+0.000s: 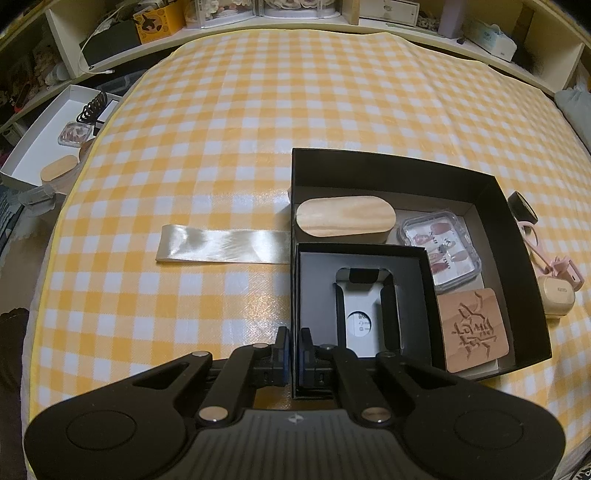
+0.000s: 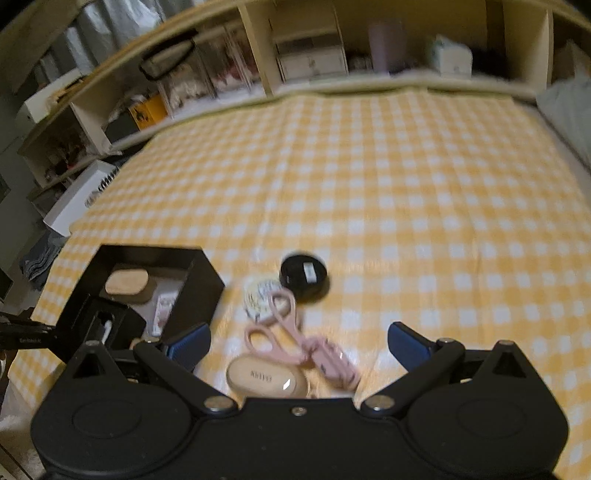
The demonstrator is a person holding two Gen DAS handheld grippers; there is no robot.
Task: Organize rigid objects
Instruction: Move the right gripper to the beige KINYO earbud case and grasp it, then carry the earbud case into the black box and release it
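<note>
My left gripper (image 1: 294, 343) is shut on the left wall of the large black box (image 1: 517, 258). Inside it lie a wooden oval box (image 1: 345, 218), a clear case of press-on nails (image 1: 439, 251), a carved wooden square (image 1: 472, 332) and a smaller open black box (image 1: 365, 302). Right of the box on the checked cloth sit a black round jar (image 2: 303, 275), pink scissors (image 2: 291, 339), a beige oval case (image 2: 266, 380) and a white round item (image 2: 260, 295). My right gripper (image 2: 297, 339) is open and hangs over the scissors and the beige case. That view is blurred.
A pale satin ribbon (image 1: 221, 245) lies flat left of the black box. A white box (image 1: 48, 144) off the cloth's left edge holds another wooden oval, a nail case and a black hair claw. Cluttered shelves (image 1: 295, 14) run along the far side.
</note>
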